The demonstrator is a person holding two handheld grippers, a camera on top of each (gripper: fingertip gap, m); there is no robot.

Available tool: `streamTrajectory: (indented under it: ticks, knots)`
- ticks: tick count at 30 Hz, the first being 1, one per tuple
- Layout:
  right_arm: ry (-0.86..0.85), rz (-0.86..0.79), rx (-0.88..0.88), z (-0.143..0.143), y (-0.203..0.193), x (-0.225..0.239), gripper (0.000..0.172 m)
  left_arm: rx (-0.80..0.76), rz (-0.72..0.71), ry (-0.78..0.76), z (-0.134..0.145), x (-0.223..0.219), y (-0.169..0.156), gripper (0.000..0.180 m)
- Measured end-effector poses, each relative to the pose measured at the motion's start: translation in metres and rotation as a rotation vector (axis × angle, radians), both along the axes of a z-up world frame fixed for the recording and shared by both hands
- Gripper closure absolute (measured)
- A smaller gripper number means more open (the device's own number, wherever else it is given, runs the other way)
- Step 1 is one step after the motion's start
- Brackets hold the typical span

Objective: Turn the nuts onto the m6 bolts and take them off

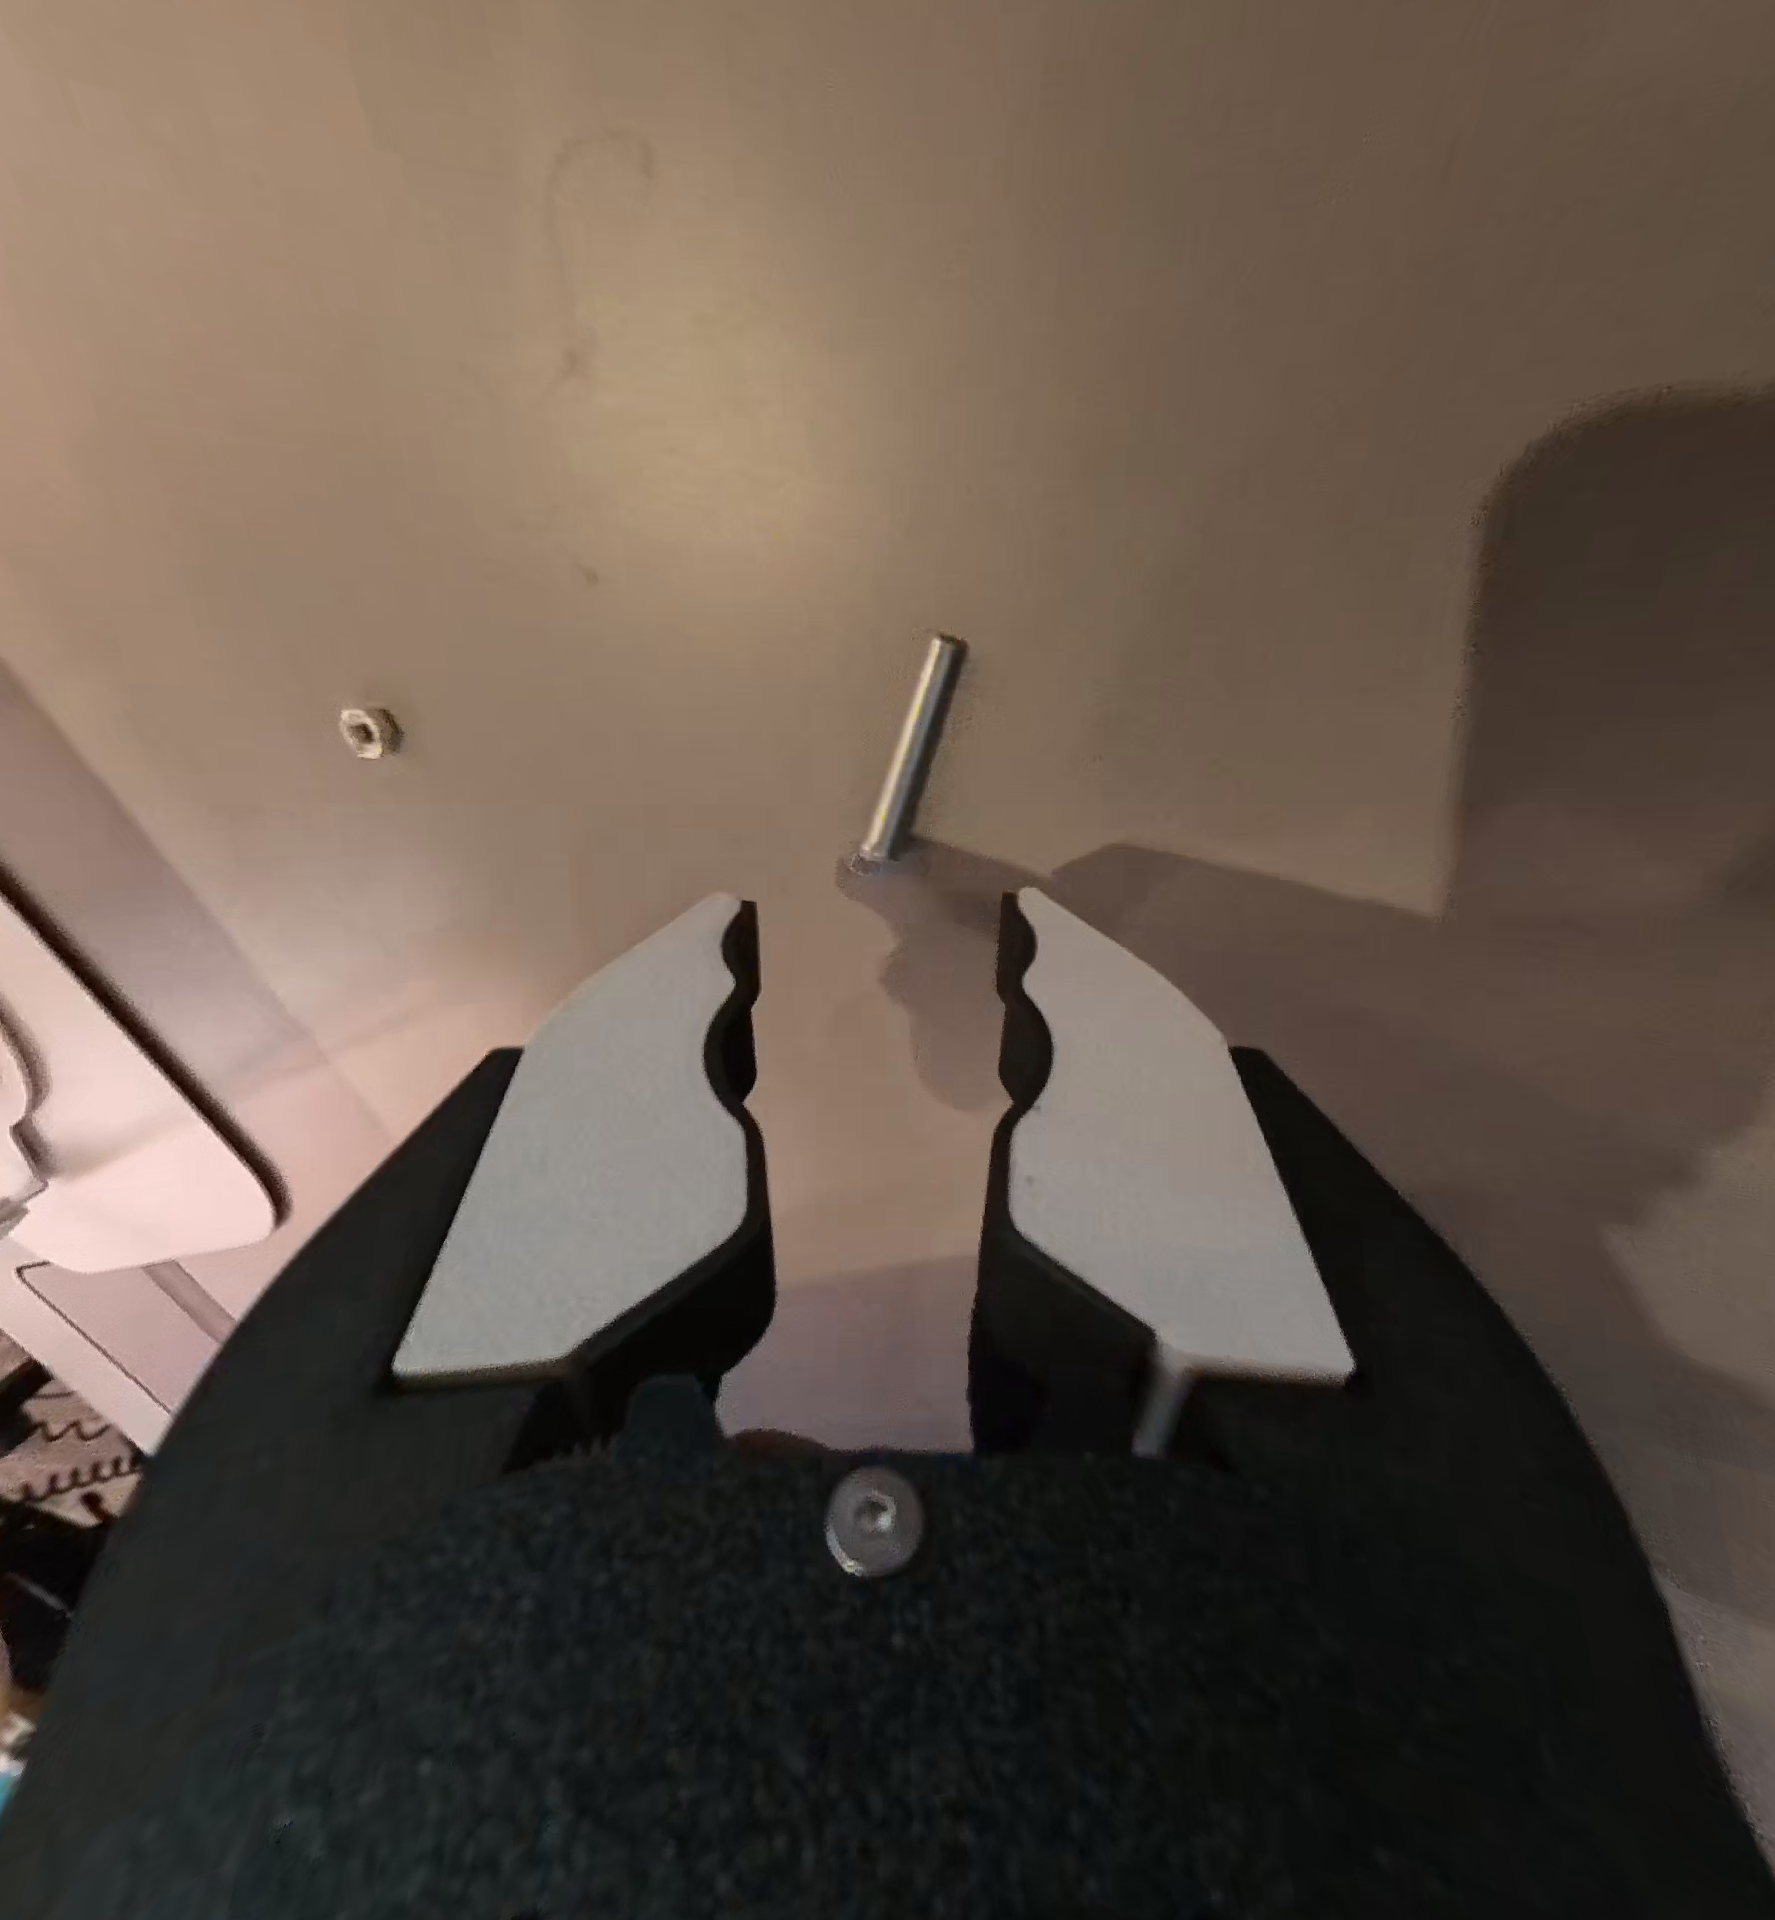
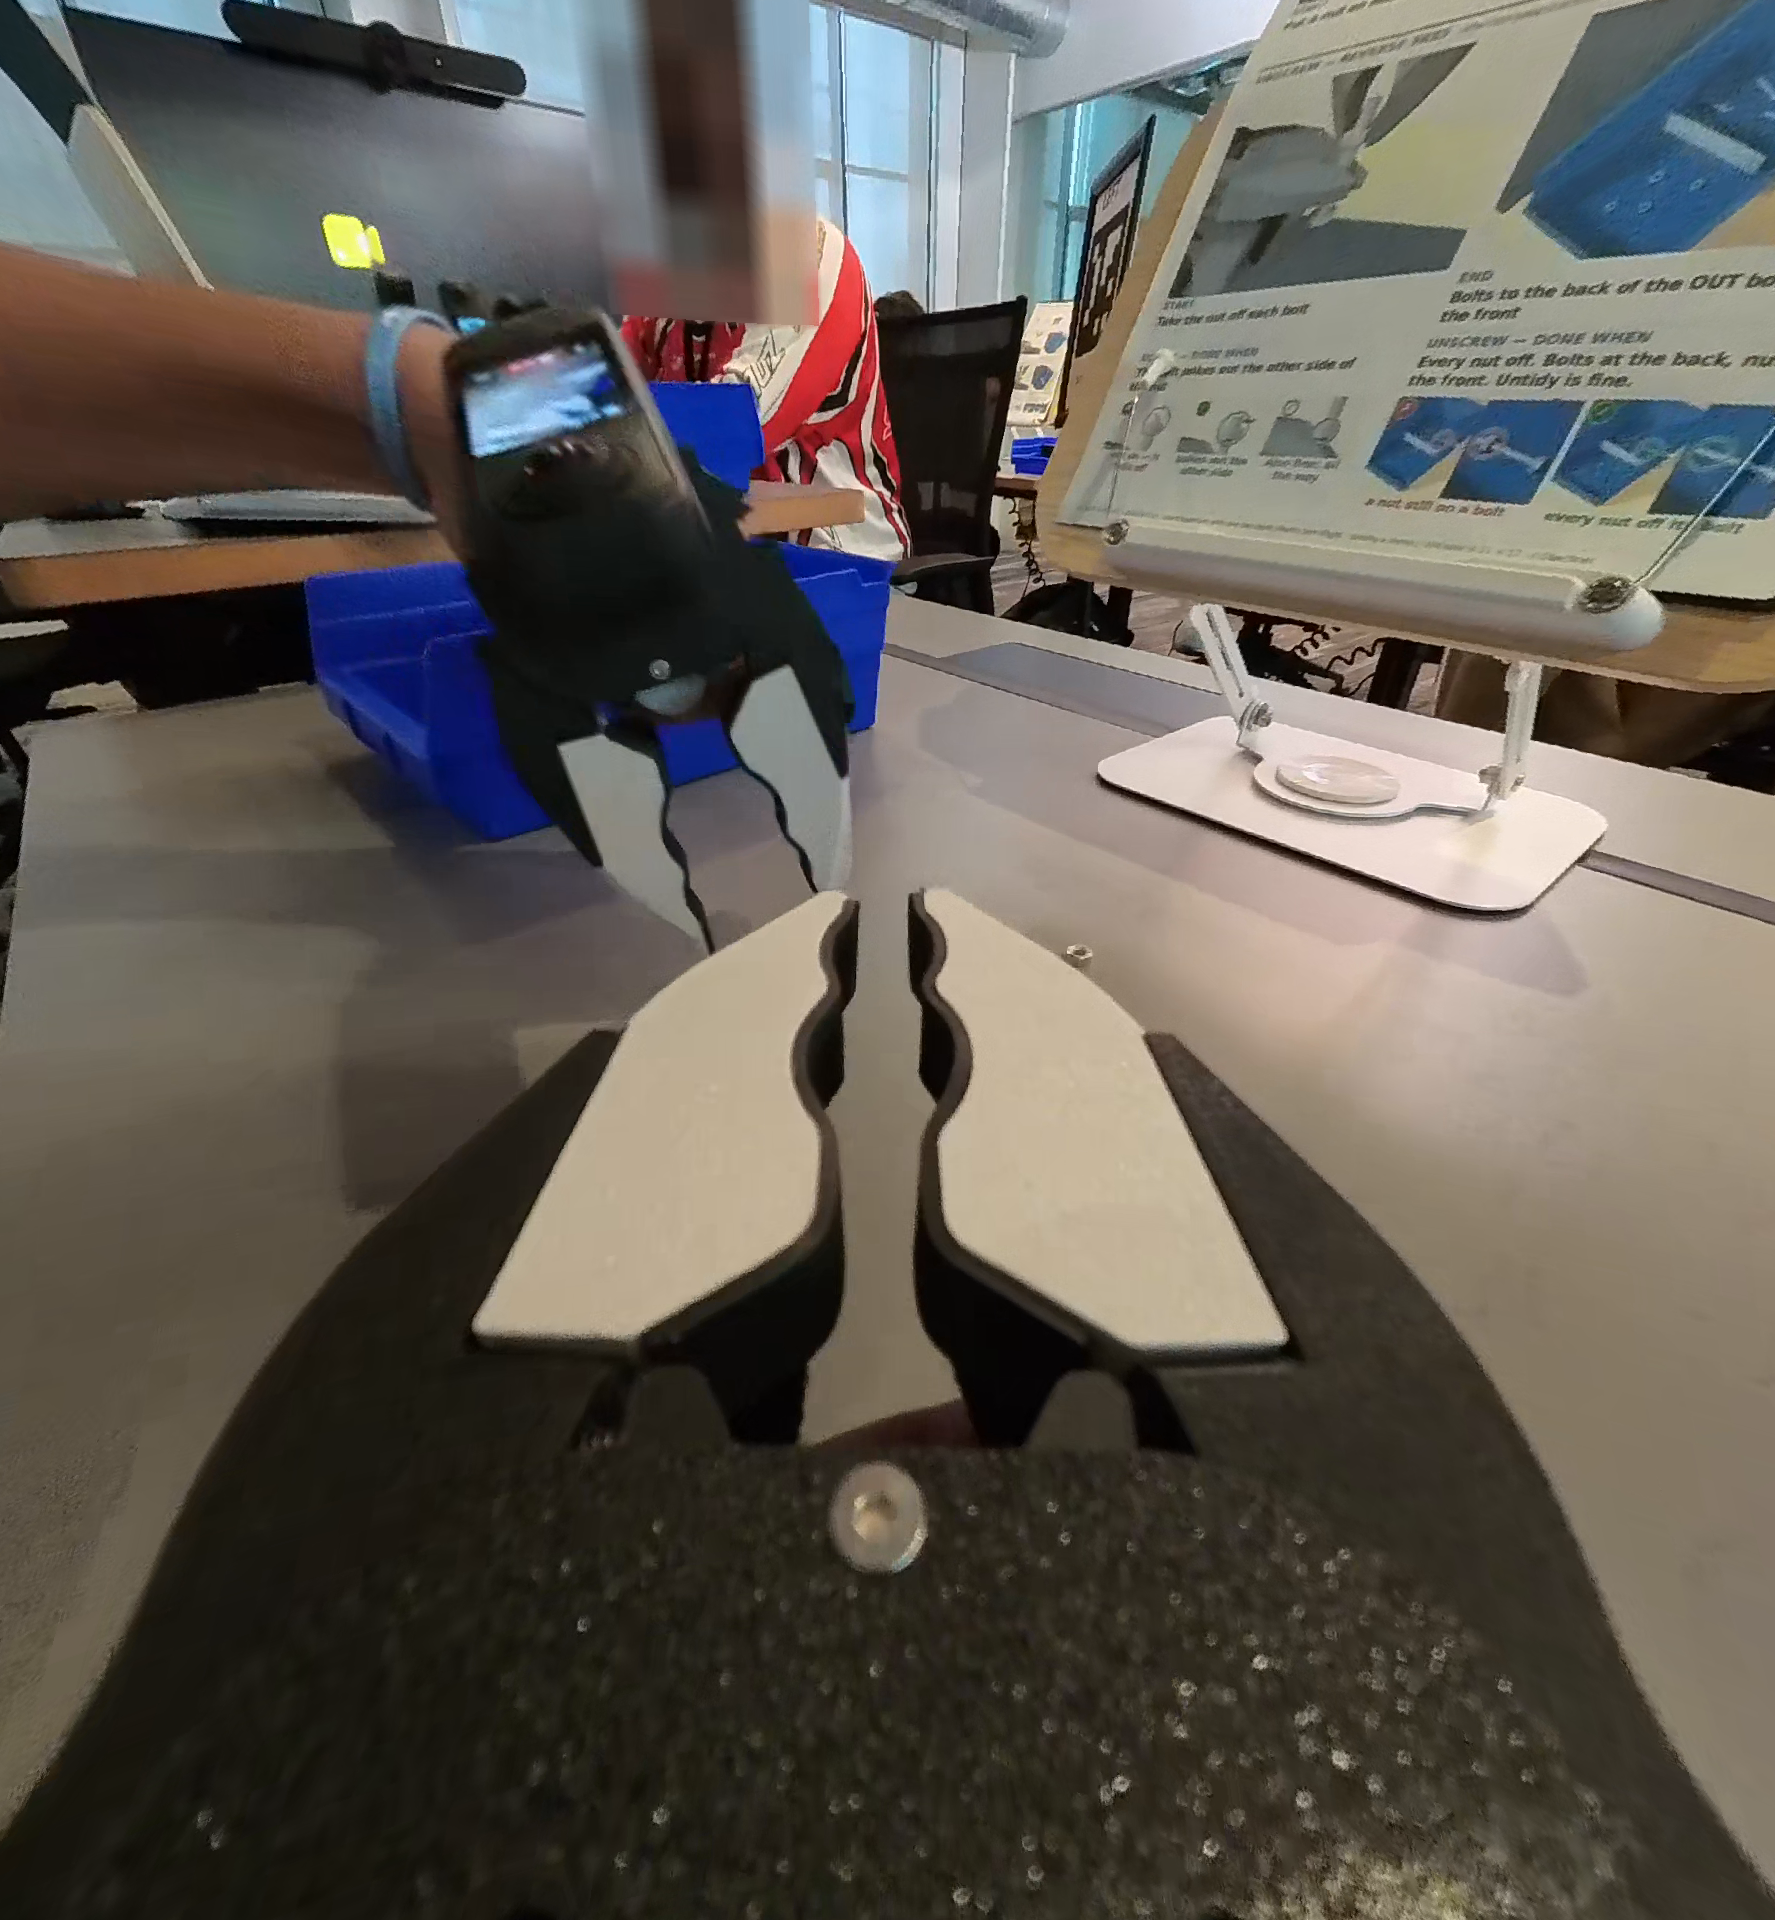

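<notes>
A silver bolt lies on the grey table, its head toward me, just beyond my left gripper's fingertips. My left gripper is open and empty, pointing down at the table. A small silver nut lies loose to the bolt's left. In the right wrist view my right gripper hovers low over the table with its jaws a narrow slit apart and nothing between them. The left gripper shows there just ahead, open, tips near the table. The nut lies to the right of my right fingertips. The bolt is hidden in this view.
A blue bin stands behind the left gripper. An instruction sheet stand with a white base stands at the right; its base also shows in the left wrist view. A person sits at a far desk. Across from one pair of fingers to the other is roughly 15 cm. My right tips are about 20 cm from the small silver nut, my left tips only 10 cm.
</notes>
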State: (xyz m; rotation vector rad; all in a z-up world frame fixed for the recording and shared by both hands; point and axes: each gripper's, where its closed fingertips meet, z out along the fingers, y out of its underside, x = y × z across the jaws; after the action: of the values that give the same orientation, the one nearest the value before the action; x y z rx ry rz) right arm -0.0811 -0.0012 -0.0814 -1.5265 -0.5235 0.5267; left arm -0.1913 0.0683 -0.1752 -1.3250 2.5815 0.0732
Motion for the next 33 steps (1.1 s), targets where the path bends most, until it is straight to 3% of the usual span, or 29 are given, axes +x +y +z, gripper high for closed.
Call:
streamTrajectory:
  ticks: [8, 10, 12, 20, 23, 29, 33]
  knots:
    - [0.009, 0.015, -0.007, -0.001, -0.002, -0.001, 0.163, -0.039, -0.039, 0.049, -0.016, 0.004, 0.009, 0.138]
    - [0.010, 0.017, -0.005, 0.000, -0.003, -0.001, 0.163, -0.068, -0.039, 0.042, -0.017, 0.008, 0.005, 0.144]
    - [0.007, 0.020, -0.004, 0.000, -0.003, -0.002, 0.163, -0.085, -0.045, 0.064, -0.019, 0.006, 0.002, 0.169]
    - [0.016, 0.019, 0.000, 0.001, -0.004, 0.000, 0.163, -0.093, 0.038, 0.001, -0.017, 0.003, -0.010, 0.170]
    - [0.028, 0.014, 0.000, 0.003, -0.004, 0.002, 0.163, -0.145, 0.207, -0.249, -0.001, 0.016, -0.010, 0.170]
    - [0.049, 0.014, -0.007, 0.004, -0.002, 0.003, 0.163, -0.537, 0.709, -0.992, 0.061, 0.035, -0.004, 0.171]
    - [0.015, 0.006, -0.012, 0.000, -0.001, 0.001, 0.163, -0.687, 0.902, -1.246, 0.066, 0.013, -0.006, 0.171]
